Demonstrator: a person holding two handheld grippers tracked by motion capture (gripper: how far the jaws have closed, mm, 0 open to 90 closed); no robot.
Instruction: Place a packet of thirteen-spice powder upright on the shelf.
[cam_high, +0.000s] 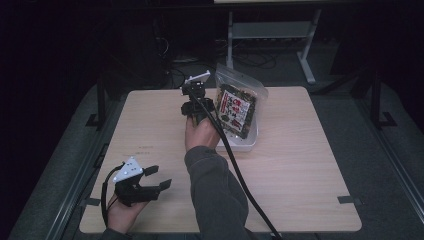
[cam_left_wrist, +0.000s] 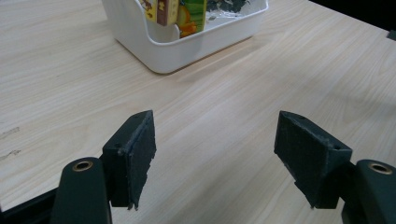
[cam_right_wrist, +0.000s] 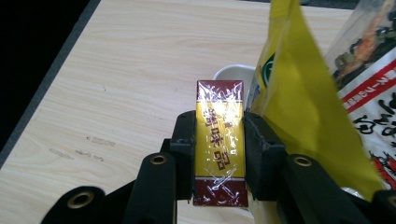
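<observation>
Above the near-left corner of the white tub (cam_high: 245, 144), the right gripper (cam_right_wrist: 219, 154) grips a small yellow and dark-red box (cam_right_wrist: 219, 140), wrapped in clear film, by its two long sides. Its jaws are clenched on the box, which stands upright between the pads with its top end clear above them. Just beside it, leaning in the tub, are a yellow pouch (cam_right_wrist: 299, 98) and a clear snack bag (cam_high: 235, 107) with dark contents. To do this step well, keep the box vertical and move it straight along the tub's wall line, so that it does not drag the pouch or tip the tub; keep the squeeze even, since the film looks slippery. Well apart from the tub, near the table's (cam_high: 300, 190) front-left edge, the left gripper (cam_left_wrist: 215, 154) hangs released, its jaws wide with nothing between them.
</observation>
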